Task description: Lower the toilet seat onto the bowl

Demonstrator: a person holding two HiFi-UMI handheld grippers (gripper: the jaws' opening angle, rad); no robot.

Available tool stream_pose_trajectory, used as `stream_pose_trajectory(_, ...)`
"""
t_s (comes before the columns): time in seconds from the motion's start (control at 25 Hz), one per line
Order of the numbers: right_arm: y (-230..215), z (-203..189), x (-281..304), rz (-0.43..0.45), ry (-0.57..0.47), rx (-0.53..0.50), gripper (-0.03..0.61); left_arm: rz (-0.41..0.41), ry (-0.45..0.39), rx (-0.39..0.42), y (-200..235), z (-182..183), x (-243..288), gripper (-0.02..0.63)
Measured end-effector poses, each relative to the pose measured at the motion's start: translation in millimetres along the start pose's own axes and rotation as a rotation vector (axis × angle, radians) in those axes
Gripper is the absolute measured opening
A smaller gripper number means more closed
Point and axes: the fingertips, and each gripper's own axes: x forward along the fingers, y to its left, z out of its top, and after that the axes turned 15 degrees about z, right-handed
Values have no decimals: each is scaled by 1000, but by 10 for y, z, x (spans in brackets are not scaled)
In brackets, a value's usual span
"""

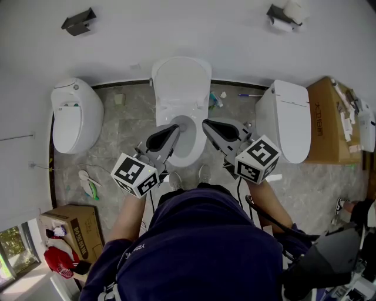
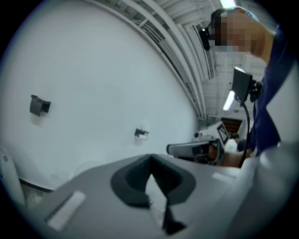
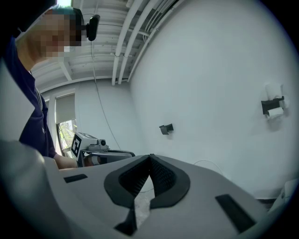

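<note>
Big white wall (image 1: pixel 194 29) across the far side, grey stone floor (image 1: pixel 126 138) below it. A person (image 1: pixel 200 247) in a dark blue top stands facing the middle toilet (image 1: pixel 191 157), one of 3 in a row. The left toilet (image 1: pixel 75 114) and the right toilet (image 1: pixel 286 120) are both closed. On the middle one the toilet seat (image 1: pixel 181 82) is up, leaning back toward the wall and well clear of the bowl (image 1: pixel 194 150), which lies open under it.

A cardboard box (image 1: pixel 329 117) sits just beside the right toilet, and a 2nd box (image 1: pixel 73 226) is on the floor near the person's left side.

The left gripper (image 1: pixel 174 127) & right gripper (image 1: pixel 206 124) are held side by side over the bowl, approx level, tips toward the wall. Neither touches the seat. Left gripper view: jaws clenched, pads meeting at the tips, empty. Right gripper view: same, clenched tip to tip w/ nothing held.

High on the wall are a black bracket (image 1: pixel 78 22) at left and a paper-roll holder (image 1: pixel 284 14) at right.
</note>
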Motion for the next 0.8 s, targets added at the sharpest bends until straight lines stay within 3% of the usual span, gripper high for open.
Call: stream_pose_trajectory(0.8, -9, -59, -11, 10, 2, 15, 8, -3, 24, 23, -40, -7, 1, 3)
